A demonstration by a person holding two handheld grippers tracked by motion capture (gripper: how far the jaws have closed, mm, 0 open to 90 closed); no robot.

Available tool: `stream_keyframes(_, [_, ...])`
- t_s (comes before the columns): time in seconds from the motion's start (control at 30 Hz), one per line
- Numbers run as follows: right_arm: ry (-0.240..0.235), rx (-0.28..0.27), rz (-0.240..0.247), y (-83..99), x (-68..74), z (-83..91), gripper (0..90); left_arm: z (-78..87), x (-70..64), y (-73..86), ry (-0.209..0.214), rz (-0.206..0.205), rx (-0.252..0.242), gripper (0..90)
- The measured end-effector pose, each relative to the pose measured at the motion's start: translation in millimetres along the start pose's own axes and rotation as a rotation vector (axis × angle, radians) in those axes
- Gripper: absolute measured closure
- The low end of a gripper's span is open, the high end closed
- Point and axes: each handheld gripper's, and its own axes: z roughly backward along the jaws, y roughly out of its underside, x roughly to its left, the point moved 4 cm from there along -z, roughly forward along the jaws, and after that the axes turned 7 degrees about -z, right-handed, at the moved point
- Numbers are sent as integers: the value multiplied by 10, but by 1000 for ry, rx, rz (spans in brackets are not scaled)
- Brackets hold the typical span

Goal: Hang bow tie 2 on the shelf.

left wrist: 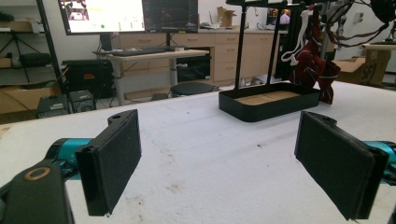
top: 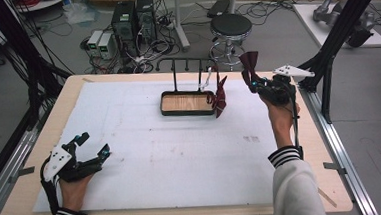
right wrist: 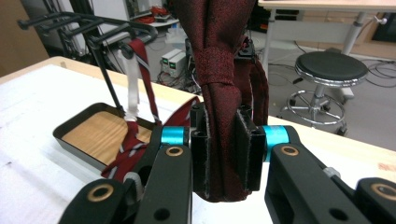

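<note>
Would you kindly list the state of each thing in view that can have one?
Left gripper: open, empty, low over the table.
Right gripper: shut on the dark red tie.
Dark red tie: clamped, held off the table.
Striped tie: hanging on the rack.
Rack: upright.
Tray: empty.

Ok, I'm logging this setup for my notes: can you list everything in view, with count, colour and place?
Held tie: one, dark red, clamped in the right gripper.
Hung tie: one, red with pale stripes, on the rack, trailing over the tray's right end.
Rack: one, black, rising from the tray.
Tray: one, black with wooden floor, table's far middle.
Table: one, white cover over a wood top.
Stool: one, black and chrome, beyond the table.
Computer towers: two, black, on the floor.
Left gripper: one, black, near left, fingers apart.
Right gripper: one, black, far right.
</note>
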Motion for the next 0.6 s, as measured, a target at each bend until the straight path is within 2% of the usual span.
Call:
stream_keyframes(0.23, [6,-54,14,-63,95,29,785,0,0,0,1,1,0,150])
stream_keyframes(0.47, [-14,-111,26,-170,306,41,785,-1,0,0,0,0,0,150])
stream_keyframes(0.6, [-34,-147,51,-249,431,35,785,-1,0,0,0,1,-2,150])
